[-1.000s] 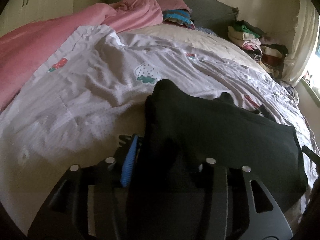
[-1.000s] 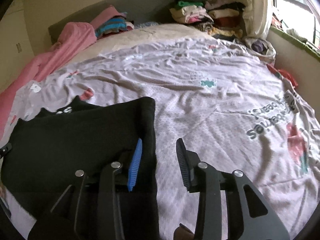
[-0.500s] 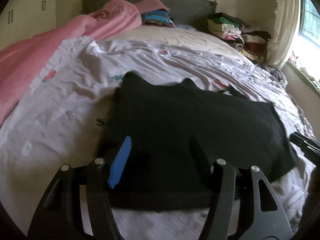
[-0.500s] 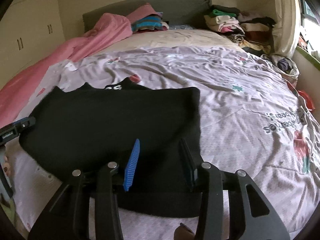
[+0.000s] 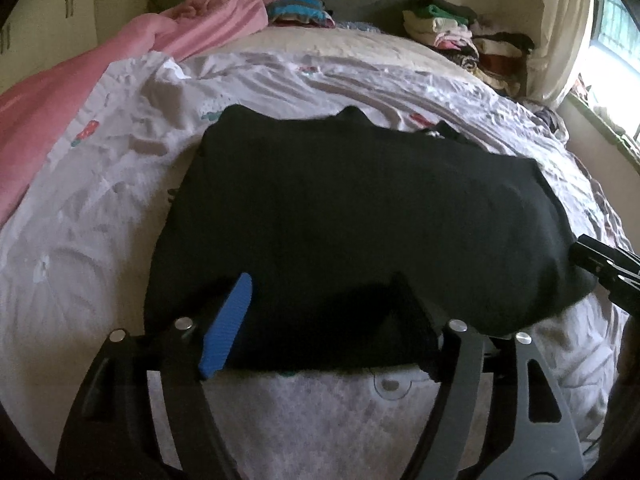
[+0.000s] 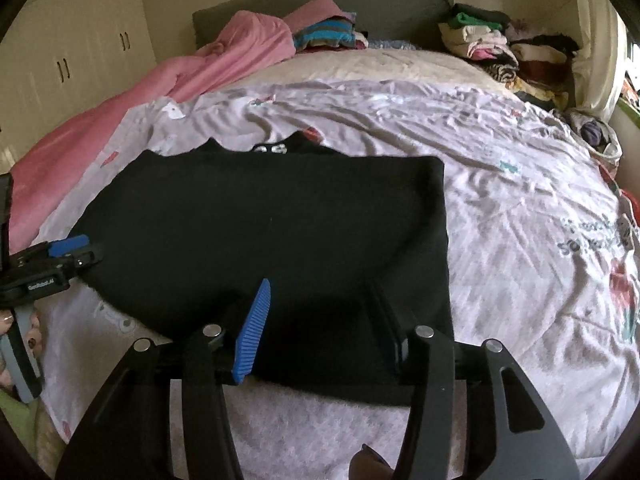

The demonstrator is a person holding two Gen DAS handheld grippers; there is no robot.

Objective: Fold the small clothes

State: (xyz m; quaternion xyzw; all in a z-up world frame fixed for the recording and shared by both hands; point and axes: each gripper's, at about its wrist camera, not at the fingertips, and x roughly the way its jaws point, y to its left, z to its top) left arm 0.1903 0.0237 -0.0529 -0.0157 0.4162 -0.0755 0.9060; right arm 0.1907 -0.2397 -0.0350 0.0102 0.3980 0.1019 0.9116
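A black garment (image 5: 360, 216) lies flat on the white printed bedspread (image 5: 100, 200), folded into a wide rectangle; it also shows in the right wrist view (image 6: 280, 232). My left gripper (image 5: 320, 284) is open, its fingers over the garment's near edge, holding nothing. My right gripper (image 6: 320, 288) is open over the near right part of the garment, also empty. The left gripper (image 6: 60, 252) shows at the garment's left edge in the right wrist view. The right gripper (image 5: 600, 264) shows at its right edge in the left wrist view.
A pink blanket (image 6: 160, 92) lies along the bed's left side. Folded clothes (image 6: 328, 34) sit at the grey headboard, and a larger pile (image 6: 508, 48) at the far right corner. Cupboards (image 6: 72, 48) stand left; a window is at right.
Both grippers have drawn back toward the near edge of the bed. The left gripper's jaws have opened off the black garment, which now lies flat.
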